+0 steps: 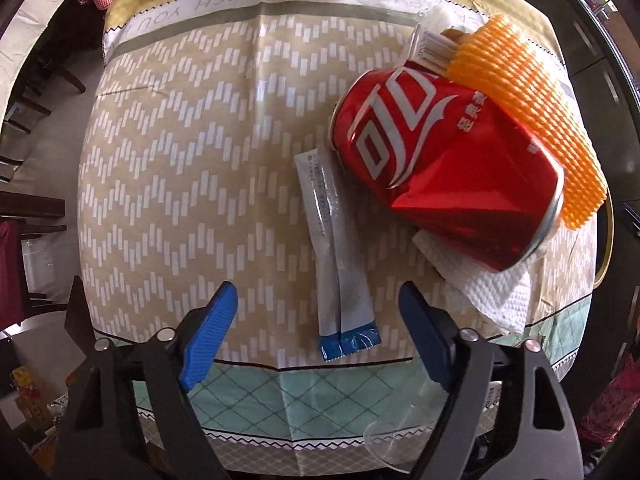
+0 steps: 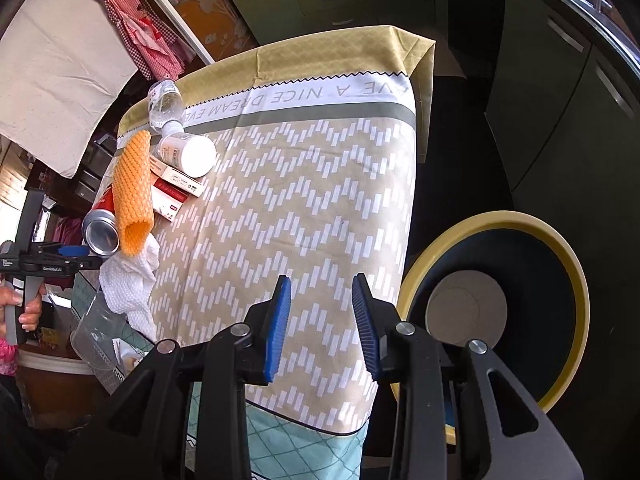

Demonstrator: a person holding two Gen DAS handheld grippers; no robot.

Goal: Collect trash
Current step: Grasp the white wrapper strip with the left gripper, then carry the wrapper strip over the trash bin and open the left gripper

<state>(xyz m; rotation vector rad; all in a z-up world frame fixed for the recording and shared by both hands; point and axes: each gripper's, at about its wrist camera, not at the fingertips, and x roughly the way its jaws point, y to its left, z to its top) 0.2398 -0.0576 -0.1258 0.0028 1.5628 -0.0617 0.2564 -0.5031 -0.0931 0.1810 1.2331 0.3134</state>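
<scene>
Left gripper (image 1: 318, 322): jaws apart, nothing pressed; blue pads straddle the lower end of a sachet (image 1: 339, 256) without touching it. Gripper points down at the table.

Sachet: long, white with a blue end, flat on the tablecloth (image 1: 180, 180), between the pads at its blue end.

Can (image 1: 440, 172): red, dented, on its side just right of the sachet's upper end, resting partly on a paper towel (image 1: 492, 292).

Foam net (image 1: 532, 112): orange, lying over the can's far side.

Plastic cup (image 1: 384, 444): clear, at the table's near edge, below the left gripper's right finger.

Right gripper (image 2: 322, 324): jaws partly apart, nothing between them; held over the near right part of the tablecloth, well apart from the trash.

Bin (image 2: 560, 248): yellow rim, dark inside, just right of the table edge, beside the right gripper.

Farther items, right wrist view: white pill bottle (image 2: 188, 154) on its side, boxes (image 2: 176, 188) beneath it, clear bottle (image 2: 165, 102) behind, all at the far left of the table.

Hand (image 2: 24, 304): at the left edge, gripping the left gripper's handle.
</scene>
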